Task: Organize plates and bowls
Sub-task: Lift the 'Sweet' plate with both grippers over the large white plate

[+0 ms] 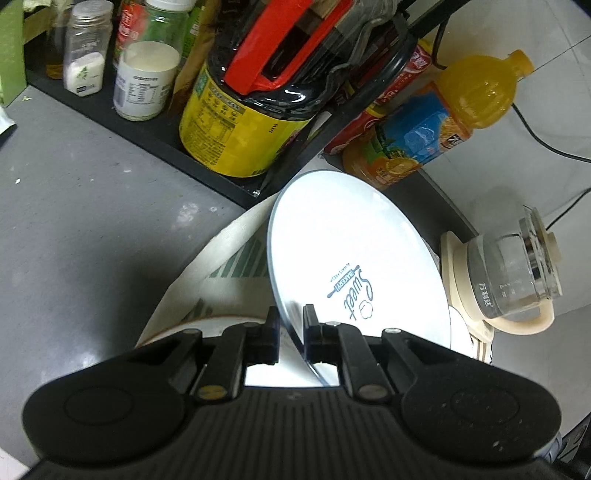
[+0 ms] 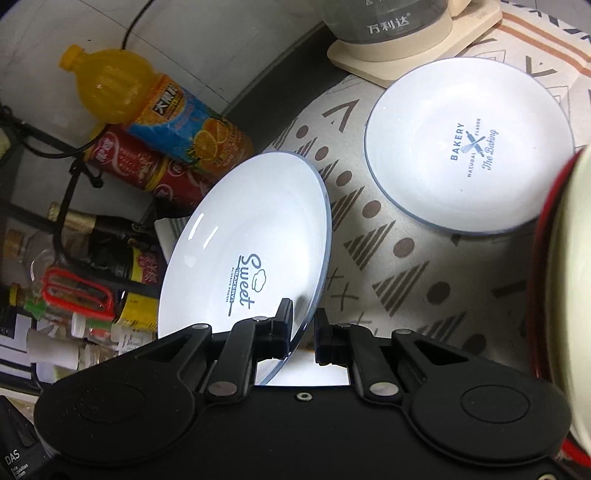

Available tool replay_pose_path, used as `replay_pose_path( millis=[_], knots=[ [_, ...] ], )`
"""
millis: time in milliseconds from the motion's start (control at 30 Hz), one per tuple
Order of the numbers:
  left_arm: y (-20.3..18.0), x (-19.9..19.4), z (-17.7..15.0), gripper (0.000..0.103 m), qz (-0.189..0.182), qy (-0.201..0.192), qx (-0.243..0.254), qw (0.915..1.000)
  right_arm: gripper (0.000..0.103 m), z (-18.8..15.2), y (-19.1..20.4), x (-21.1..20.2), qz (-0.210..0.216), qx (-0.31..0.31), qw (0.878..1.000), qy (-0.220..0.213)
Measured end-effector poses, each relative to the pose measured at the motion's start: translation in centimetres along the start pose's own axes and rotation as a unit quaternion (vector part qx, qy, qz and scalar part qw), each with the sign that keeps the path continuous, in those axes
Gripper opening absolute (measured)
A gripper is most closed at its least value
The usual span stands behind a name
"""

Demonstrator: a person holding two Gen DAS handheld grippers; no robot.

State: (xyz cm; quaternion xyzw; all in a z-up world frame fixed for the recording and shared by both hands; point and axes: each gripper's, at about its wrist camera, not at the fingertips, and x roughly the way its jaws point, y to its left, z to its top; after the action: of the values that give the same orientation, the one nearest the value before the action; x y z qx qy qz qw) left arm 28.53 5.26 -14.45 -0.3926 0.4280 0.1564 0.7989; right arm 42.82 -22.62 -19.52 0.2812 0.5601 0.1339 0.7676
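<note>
My left gripper (image 1: 290,334) is shut on the rim of a white "Sweet" plate (image 1: 354,258) and holds it tilted above the patterned cloth (image 1: 229,251). My right gripper (image 2: 303,334) is shut on the rim of another white "Sweet" plate (image 2: 251,251), tilted up over the cloth (image 2: 388,240). A white "Bakery" plate (image 2: 469,147) lies flat on the cloth, ahead and to the right. A cream bowl with a red rim (image 2: 565,277) fills the right edge. Part of a white dish (image 1: 221,326) shows under my left fingers.
A black rack (image 1: 155,125) holds spice jars (image 1: 144,77) and a big yellow-labelled bottle (image 1: 240,122). An orange juice bottle (image 1: 443,118) (image 2: 147,107) and a red can (image 2: 147,166) stand beside it. A glass kettle on a cream base (image 1: 509,277) (image 2: 388,29) stands to the right.
</note>
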Motion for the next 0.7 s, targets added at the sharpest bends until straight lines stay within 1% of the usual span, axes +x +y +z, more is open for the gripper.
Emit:
replay_pose_path(
  millis=[200,433,700],
  knots=[
    [1.3,-1.7,-1.6,0.010,-0.010,-0.003,0.006,0.9999,0.011,-1.8,0.4,-1.8,0.003,-0.015,1.000,-0.001],
    [2.7,-4.3,-3.7,0.010,-0.005,-0.009,0.005,0.9999,0.011,-4.0,0.3,-3.1,0.003,-0.040,0.999,0.007],
    [3.7,-5.9,-5.7,0.010,-0.003,-0.013,0.010,0.9999,0.011,-6.0,-0.4,-4.5,0.005,-0.058,0.998,0.013]
  ],
)
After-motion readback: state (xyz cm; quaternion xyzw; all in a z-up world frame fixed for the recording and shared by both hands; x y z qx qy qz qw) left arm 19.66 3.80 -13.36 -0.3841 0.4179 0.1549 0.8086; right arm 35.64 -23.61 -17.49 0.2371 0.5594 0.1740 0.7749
